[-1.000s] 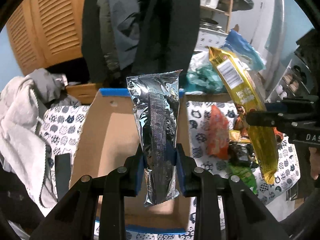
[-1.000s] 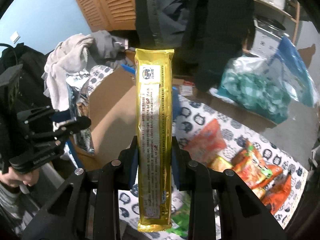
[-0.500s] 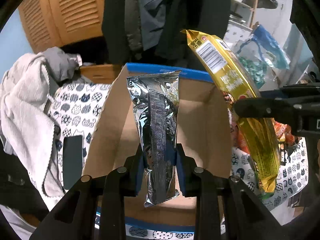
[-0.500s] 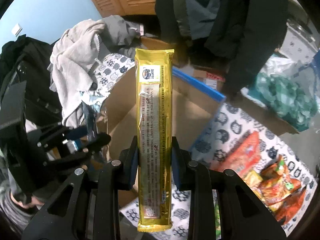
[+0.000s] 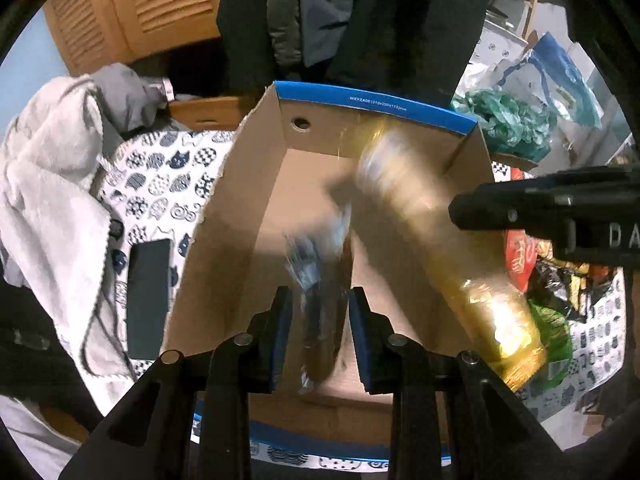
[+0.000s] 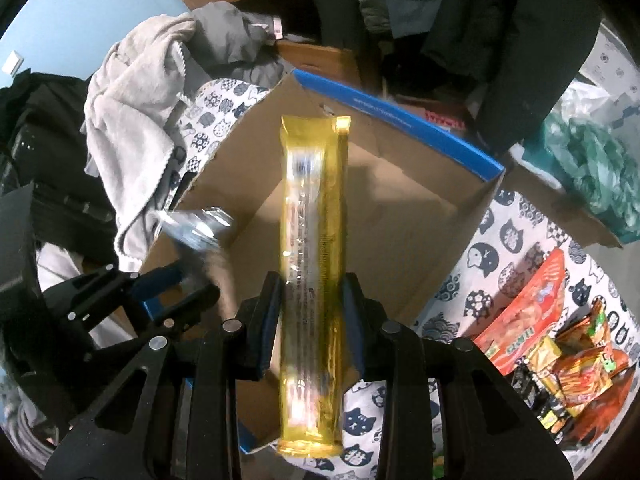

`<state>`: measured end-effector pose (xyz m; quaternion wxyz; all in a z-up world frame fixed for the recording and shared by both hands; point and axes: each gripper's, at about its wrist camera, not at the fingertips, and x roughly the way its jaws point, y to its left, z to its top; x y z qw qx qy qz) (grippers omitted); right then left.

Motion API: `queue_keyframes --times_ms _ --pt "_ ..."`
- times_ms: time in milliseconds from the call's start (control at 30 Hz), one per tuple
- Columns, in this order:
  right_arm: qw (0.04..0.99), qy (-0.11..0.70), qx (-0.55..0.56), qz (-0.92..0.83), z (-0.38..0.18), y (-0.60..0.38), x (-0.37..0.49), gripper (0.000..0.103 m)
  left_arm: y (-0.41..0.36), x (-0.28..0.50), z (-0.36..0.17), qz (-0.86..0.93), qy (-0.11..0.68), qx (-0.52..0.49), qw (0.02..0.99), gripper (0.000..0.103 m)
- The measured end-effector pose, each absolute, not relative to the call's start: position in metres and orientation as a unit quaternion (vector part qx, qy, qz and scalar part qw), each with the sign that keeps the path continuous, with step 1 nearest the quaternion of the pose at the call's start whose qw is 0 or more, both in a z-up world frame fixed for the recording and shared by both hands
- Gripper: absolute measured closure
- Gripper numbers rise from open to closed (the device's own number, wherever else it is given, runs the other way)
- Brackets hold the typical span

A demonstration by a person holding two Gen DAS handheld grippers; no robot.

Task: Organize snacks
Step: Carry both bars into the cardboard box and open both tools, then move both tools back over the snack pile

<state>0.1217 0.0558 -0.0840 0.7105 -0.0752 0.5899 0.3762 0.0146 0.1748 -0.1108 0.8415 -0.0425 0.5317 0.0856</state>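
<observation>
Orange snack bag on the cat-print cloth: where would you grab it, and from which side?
Probably by its upper end, coming down from above. The orange snack bag lies flat on the cat-print cloth. Its upper end looks clear, while the other snacks crowd its lower end. A pinch across the thin top edge there should catch only this bag.

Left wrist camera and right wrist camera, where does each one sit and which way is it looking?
Left wrist: sits on the left hand-held gripper, looking steeply down into the cardboard box; its two black fingers flank a blurred silver packet.
Right wrist: sits on the right hand-held gripper, looking down at the box from farther right; its jaws are opening, gold packet between them.
Shared: the box, both packets, the cat-print cloth, and each other's hand-held gripper.
</observation>
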Motion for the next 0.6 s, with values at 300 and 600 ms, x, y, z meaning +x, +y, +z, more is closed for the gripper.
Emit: queue_keyframes --times_ms 300,600 --pt "0.725 0.583 -0.078 0.359 -0.078 0.041 0.123 0.060 0.164 0.018 -0.102 0.086 0.520 -0.020 0.849 0.036" --pt "0.752 0.559 -0.101 0.335 -0.065 0.016 0.118 0.040 0.146 0.021 -0.100 0.082 0.517 0.011 0.852 0.031"
